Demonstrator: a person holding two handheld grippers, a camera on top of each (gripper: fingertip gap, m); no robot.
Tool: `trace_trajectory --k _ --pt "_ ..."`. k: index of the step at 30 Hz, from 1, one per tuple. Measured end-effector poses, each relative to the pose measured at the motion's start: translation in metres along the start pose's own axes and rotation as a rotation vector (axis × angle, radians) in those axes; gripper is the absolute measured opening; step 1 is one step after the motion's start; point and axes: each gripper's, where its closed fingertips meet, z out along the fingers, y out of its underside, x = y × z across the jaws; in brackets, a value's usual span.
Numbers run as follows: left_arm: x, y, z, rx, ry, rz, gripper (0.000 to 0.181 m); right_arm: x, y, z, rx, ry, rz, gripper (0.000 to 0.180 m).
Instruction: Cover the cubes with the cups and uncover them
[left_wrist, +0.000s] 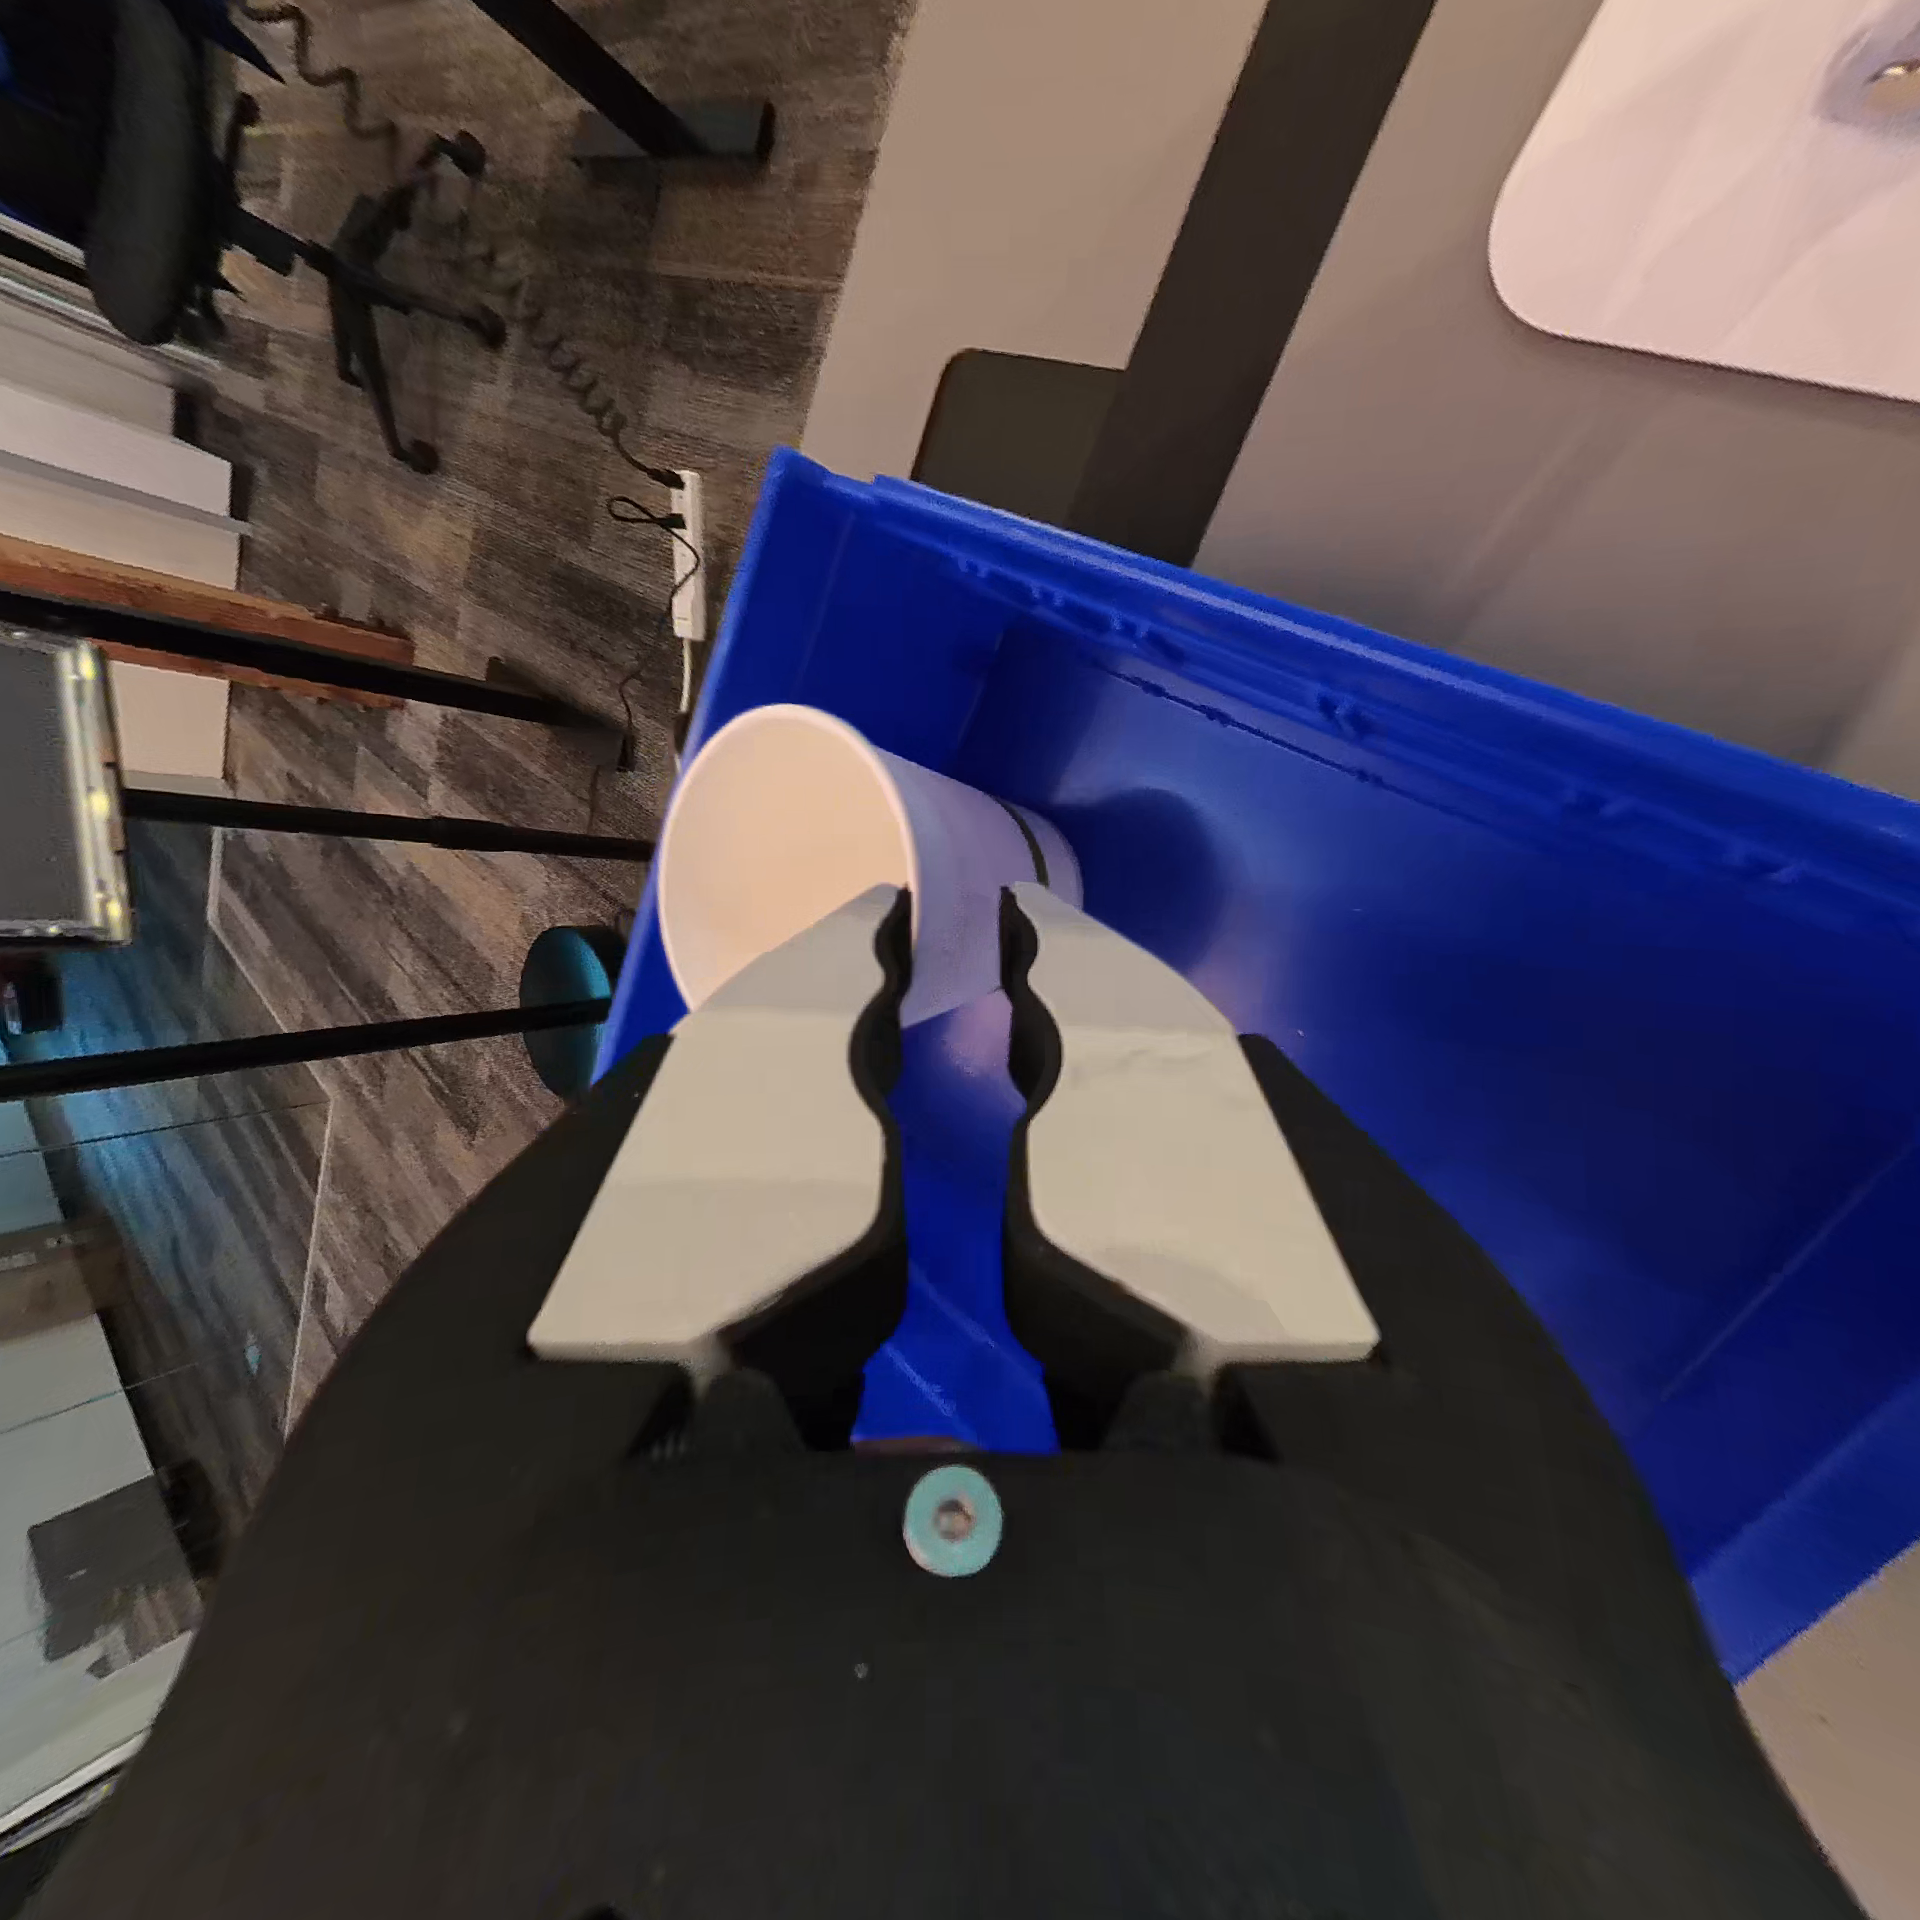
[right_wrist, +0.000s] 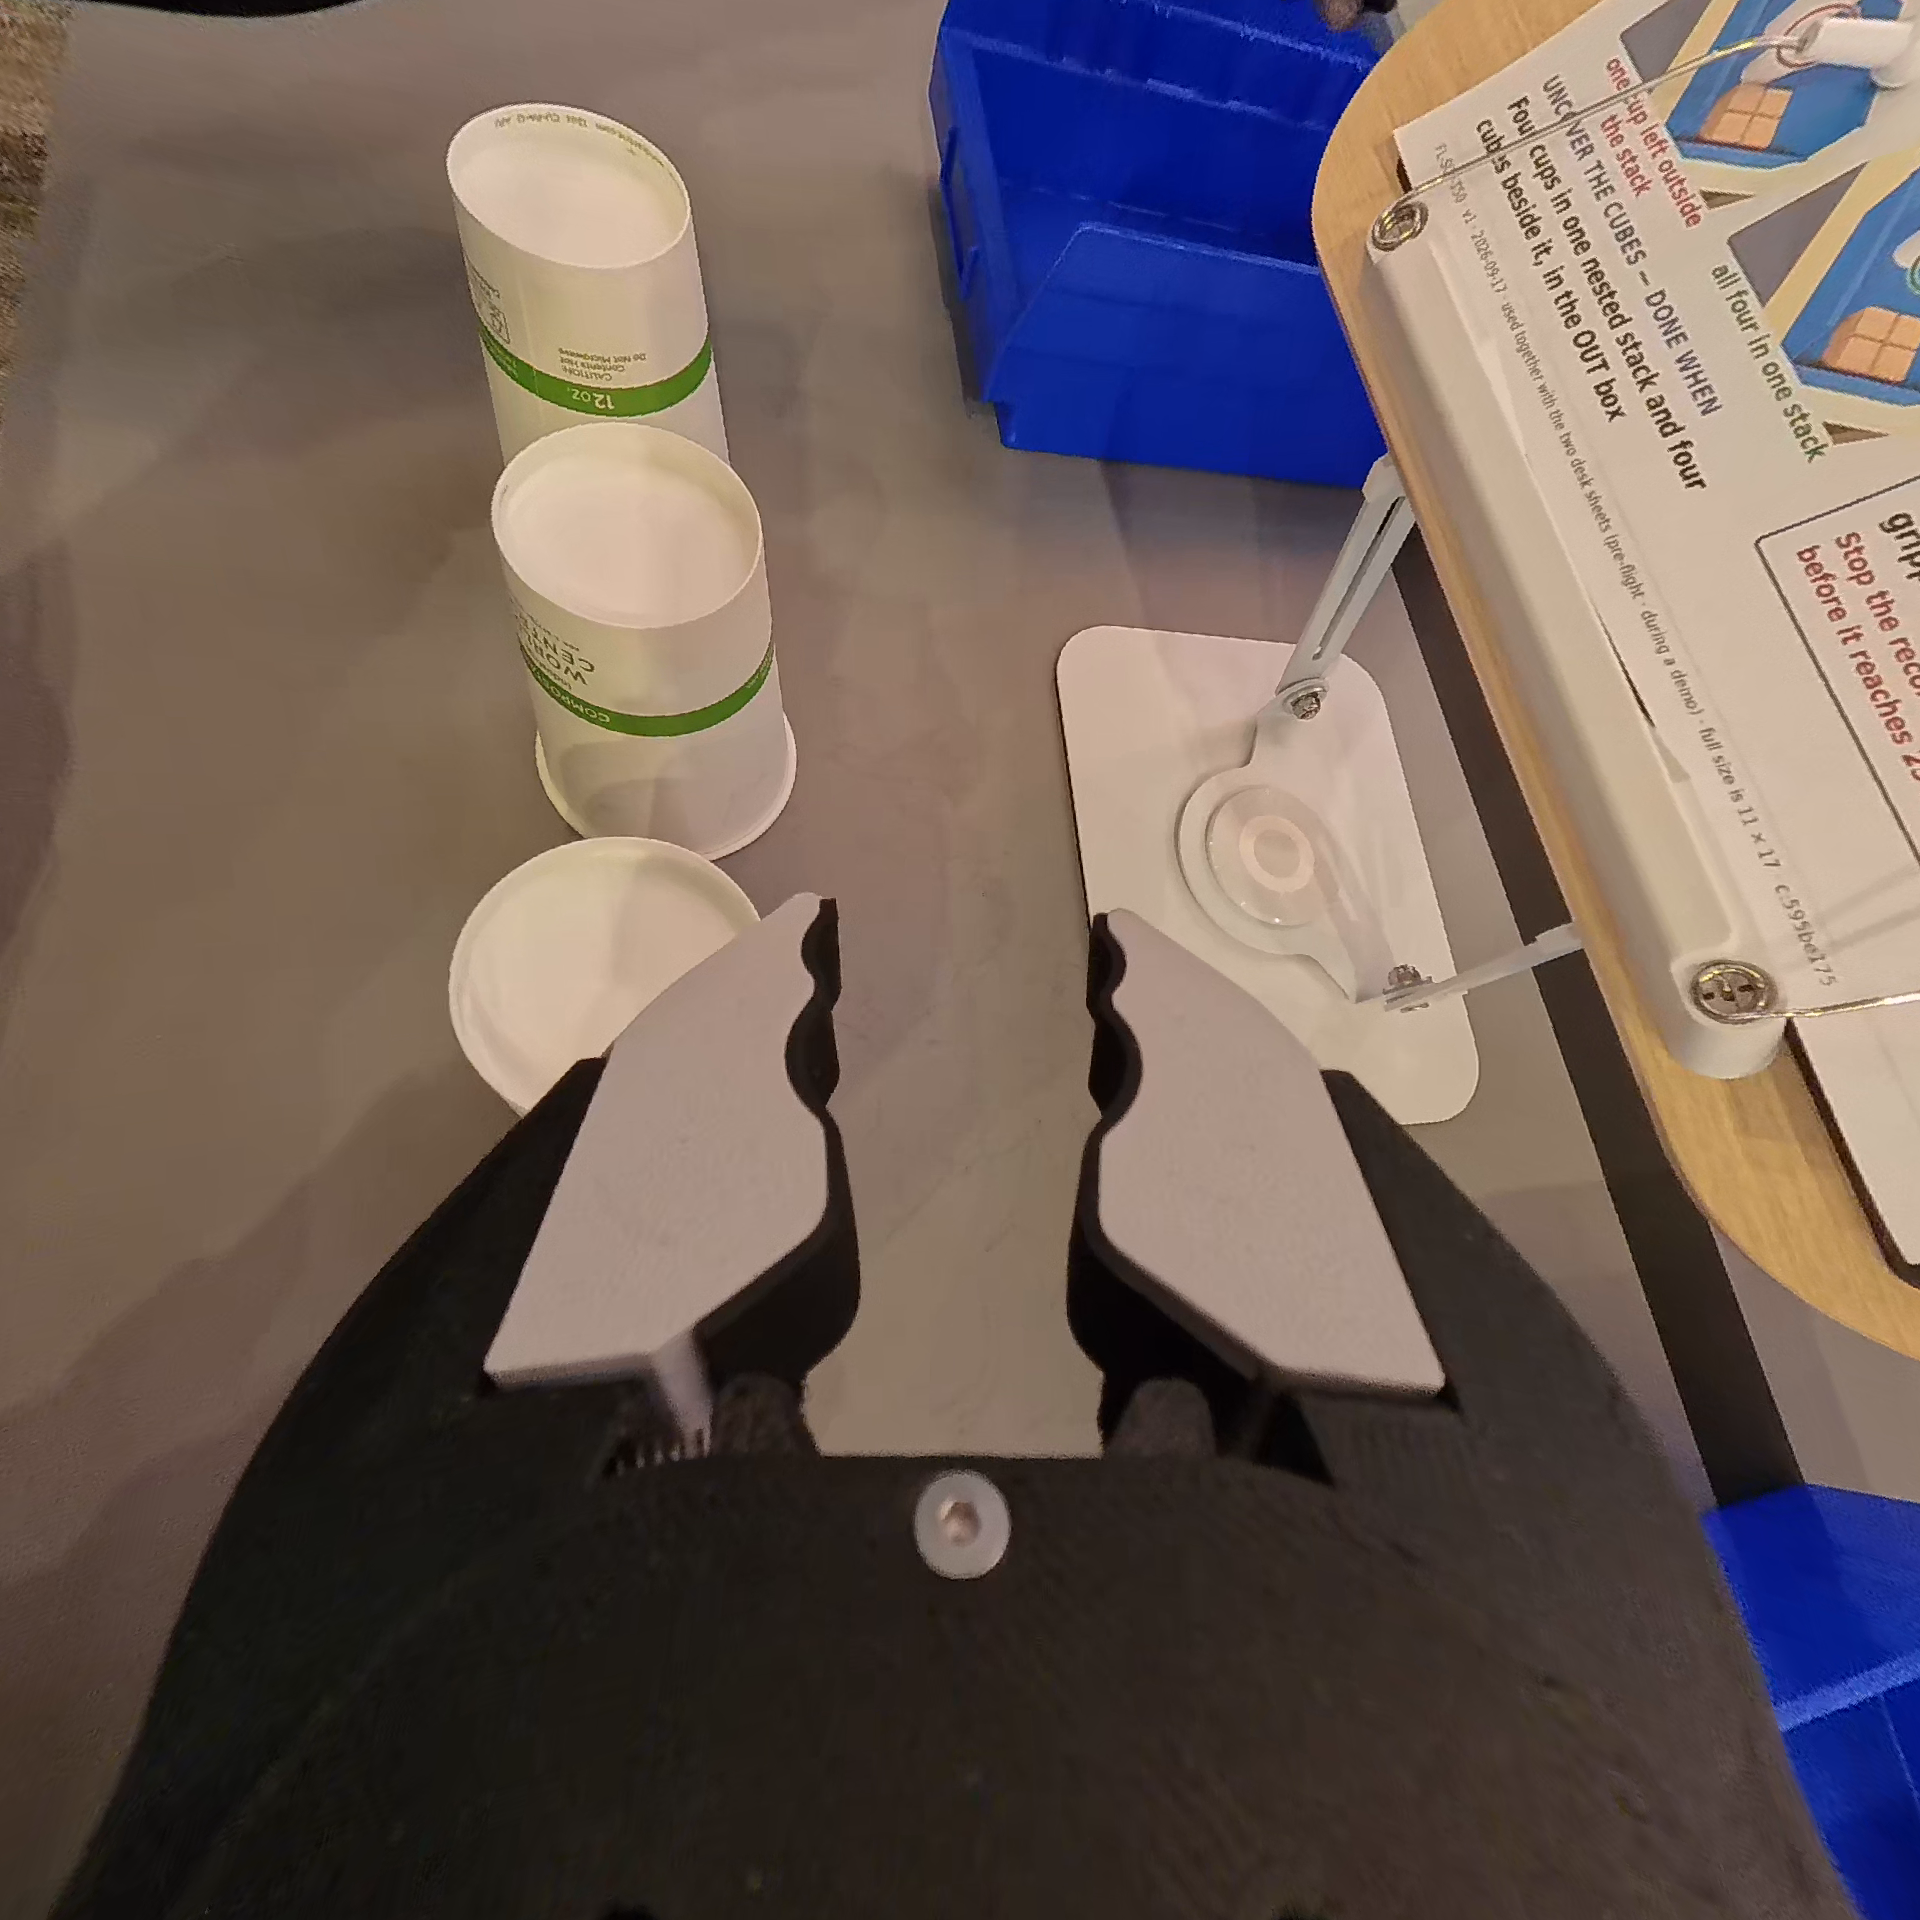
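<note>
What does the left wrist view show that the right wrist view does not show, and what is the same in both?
Only the left wrist view shows the left gripper shut on the wall of a white paper cup, held over a large blue bin, with carpet floor and an office chair beyond.

Only the right wrist view shows the open, empty right gripper, three upside-down cups in a row on the grey table, and a wooden board holding printed sheets.

Both show blue bins, white cups and a white base plate.
</note>
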Motion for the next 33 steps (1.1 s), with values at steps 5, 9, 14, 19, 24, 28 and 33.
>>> trace_trajectory --k 5,9,14,19,24,28,33 --pt "-0.008 0.009 0.006 -0.033 0.002 -0.019 0.032 0.000 0.001 0.002 -0.002 -0.006 0.004 0.046" --pt "-0.009 0.023 0.025 -0.101 0.028 -0.028 0.039 0.000 0.003 0.005 -0.008 -0.013 0.008 0.046" --pt "-0.005 0.032 0.041 -0.124 0.068 -0.050 0.014 0.001 0.005 0.006 -0.012 -0.013 0.013 0.046" --pt "-0.006 0.036 0.033 -0.132 0.041 -0.070 0.002 0.002 0.005 0.005 -0.007 -0.015 0.017 0.046" --pt "-0.013 0.024 -0.012 -0.034 -0.034 -0.117 0.002 0.000 -0.003 0.003 0.016 -0.022 0.009 0.047" --pt "-0.017 0.012 -0.077 0.122 -0.138 -0.174 0.002 -0.007 -0.026 -0.003 0.094 -0.046 0.004 0.048" --pt "0.010 -0.033 -0.170 0.509 -0.172 -0.236 0.002 -0.015 -0.072 -0.008 0.241 -0.073 0.014 0.066"
